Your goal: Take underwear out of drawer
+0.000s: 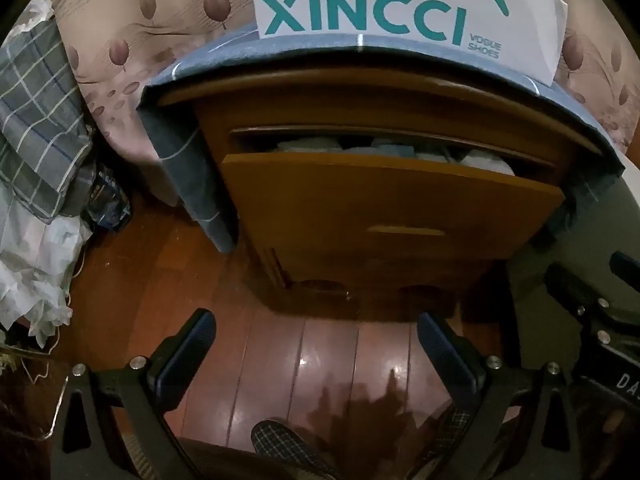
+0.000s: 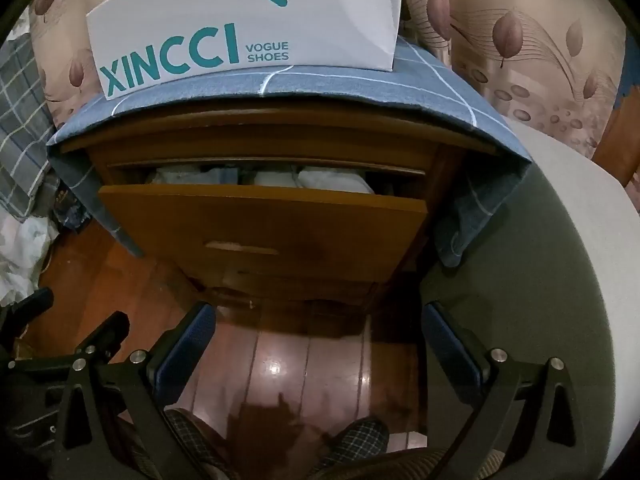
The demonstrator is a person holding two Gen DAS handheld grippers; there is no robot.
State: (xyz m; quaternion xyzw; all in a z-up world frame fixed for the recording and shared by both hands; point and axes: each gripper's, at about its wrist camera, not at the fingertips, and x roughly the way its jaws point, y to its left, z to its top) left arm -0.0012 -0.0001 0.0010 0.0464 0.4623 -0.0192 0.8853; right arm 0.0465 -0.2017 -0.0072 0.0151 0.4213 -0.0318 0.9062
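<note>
I held both hand-held grippers, left [image 1: 316, 344] and right [image 2: 318, 336], jaws apart and empty, above the floor before the part-open nightstand drawer [image 2: 264, 220], ready to reach the folded underwear [image 2: 336, 182] inside.

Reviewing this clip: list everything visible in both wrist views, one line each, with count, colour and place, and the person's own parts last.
nightstand: one, brown wood, centre, against the curtain.
drawer: one, brown, top of nightstand, partly pulled out.
folded clothes: several, white and pale blue, inside the drawer; exact count unclear.
cloth cover: one, blue with white lines, draped over the nightstand top.
shoe box: one, white with teal lettering, on the cloth cover.
curtain: beige with leaf print, behind.
plaid bedding: grey-blue, far left.
mattress: white edge, right.
floor: glossy red-brown boards.
slippers: two, dark checked, bottom edge.
left tongs: black with blue pads, open, empty.
right tongs: same, open, empty.
</note>
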